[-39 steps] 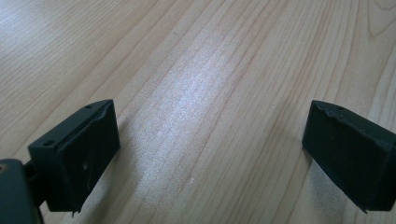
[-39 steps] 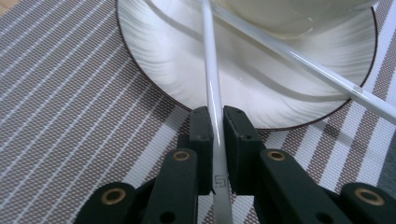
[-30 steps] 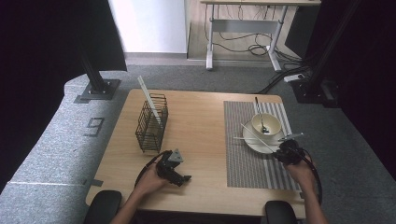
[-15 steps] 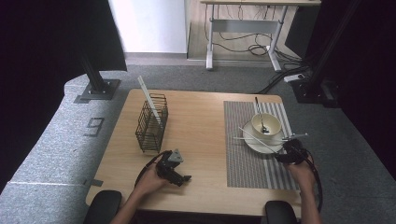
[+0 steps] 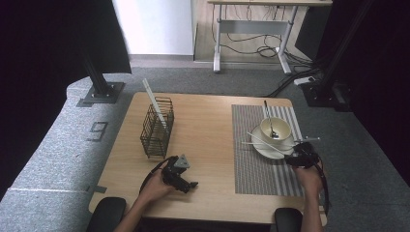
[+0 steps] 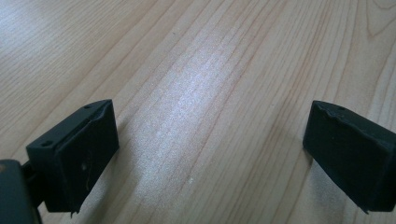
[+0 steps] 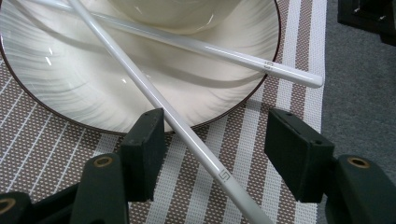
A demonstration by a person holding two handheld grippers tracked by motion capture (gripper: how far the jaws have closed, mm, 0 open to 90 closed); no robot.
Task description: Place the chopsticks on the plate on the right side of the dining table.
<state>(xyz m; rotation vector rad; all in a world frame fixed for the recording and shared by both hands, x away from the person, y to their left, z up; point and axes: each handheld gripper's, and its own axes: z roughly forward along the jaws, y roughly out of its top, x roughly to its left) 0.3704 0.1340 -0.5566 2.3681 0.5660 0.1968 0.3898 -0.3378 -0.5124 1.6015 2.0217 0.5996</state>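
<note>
Lab: black curtains (image 5: 43, 48), rig stands (image 5: 99, 84)

Light wooden counter (image 5: 208, 145) with rounded corners, standing on grey carpet. On its left half, a black wire basket (image 5: 156, 128), upright. Covering most of the right half, a brown-and-white striped placemat (image 5: 261, 169), reaching almost to the counter's near edge. On the placemat's far part, a white plate (image 5: 261, 147) with a dark rim.

A black wire basket (image 5: 156, 128) stands on the light wooden table (image 5: 208, 121); a cream bowl (image 5: 274, 129) sits on a white plate (image 5: 265, 148); the right gripper (image 5: 300, 157) is beside it.
</note>
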